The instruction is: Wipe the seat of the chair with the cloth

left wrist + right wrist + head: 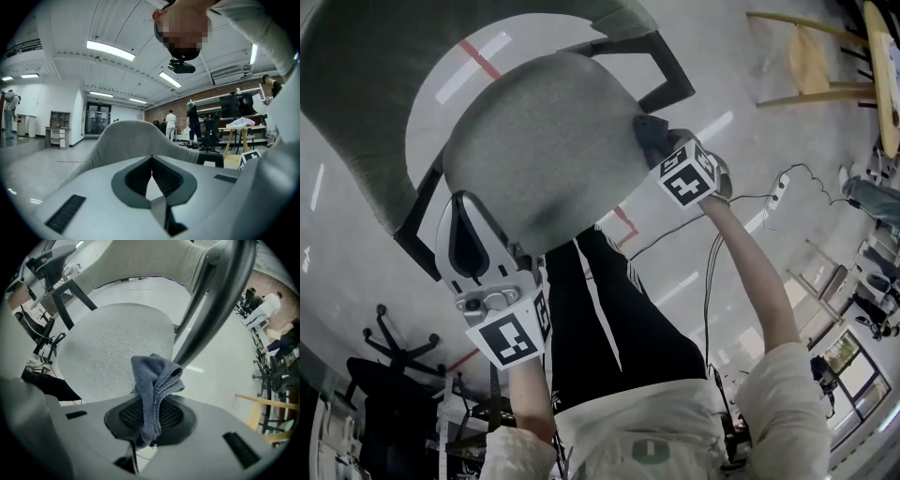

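Two grippers: my right gripper pinches the soft, light cloth by a bunched fold at the chair seat's edge; my left gripper is closed on nothing.

An open lab-like workspace — strip lights are glowing overhead; people are standing by a brick wall; an office chair is sitting on the polished floor.
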`<state>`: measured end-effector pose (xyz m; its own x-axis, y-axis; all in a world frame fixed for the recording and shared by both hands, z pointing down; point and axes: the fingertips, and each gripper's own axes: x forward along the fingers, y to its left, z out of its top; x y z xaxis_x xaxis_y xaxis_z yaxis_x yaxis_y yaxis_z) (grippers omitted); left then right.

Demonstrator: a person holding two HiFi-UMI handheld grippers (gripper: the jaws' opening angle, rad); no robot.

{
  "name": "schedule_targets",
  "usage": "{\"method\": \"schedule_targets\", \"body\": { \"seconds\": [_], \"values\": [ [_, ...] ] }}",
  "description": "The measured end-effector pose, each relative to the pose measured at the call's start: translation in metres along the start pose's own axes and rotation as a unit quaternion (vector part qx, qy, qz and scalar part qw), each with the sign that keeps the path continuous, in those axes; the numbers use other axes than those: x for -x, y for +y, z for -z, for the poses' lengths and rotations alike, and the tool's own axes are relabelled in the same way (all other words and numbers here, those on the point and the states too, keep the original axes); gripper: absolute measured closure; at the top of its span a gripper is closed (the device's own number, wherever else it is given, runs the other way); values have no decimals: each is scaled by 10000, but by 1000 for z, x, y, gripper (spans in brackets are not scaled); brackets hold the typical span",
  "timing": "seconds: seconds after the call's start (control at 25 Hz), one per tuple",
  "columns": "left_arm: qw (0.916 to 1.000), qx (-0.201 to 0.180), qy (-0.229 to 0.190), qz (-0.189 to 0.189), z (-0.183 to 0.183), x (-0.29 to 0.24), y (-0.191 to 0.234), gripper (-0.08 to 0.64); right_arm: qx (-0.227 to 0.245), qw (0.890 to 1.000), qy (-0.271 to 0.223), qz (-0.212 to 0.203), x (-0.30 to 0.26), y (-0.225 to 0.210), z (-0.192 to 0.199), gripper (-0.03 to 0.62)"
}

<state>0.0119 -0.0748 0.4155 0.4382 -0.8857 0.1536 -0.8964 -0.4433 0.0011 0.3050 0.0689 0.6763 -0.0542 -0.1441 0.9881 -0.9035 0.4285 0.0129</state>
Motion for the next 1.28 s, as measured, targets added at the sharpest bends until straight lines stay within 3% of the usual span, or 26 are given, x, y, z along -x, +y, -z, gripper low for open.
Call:
{"method": "schedule_targets", "body": {
  "seconds": [0.48,0.6,0.72,0.84,0.96,1.04,1.2,1.28],
  "values": [
    [9997,-9,70,230,6,-12,-17,545,-35,10000,16,78,-6,-2,-2,534],
    [9995,43,43,298,4,-14,-20,545,-232,9997,18,72,0,-1,-6,535],
    [9994,76,-32,330,-4,-20,-23,545,-558,9971,-509,-71,23,5,-47,535],
    [9990,114,-310,292,-29,-27,-24,545,-599,9878,-1435,-104,65,14,-122,534],
    [9981,156,-540,241,-74,-29,-25,545,-613,9686,-2406,-149,140,28,-199,534],
    [9970,274,-686,243,-111,-30,-28,545,-610,9475,-3138,-113,206,37,-246,534],
    [9910,592,-1170,288,-203,-30,-30,545,-337,8855,-4615,416,362,50,-313,534],
    [9823,1128,-1451,354,-256,-20,-26,545,-82,8499,-5223,698,440,58,-324,534]
  ]
}}
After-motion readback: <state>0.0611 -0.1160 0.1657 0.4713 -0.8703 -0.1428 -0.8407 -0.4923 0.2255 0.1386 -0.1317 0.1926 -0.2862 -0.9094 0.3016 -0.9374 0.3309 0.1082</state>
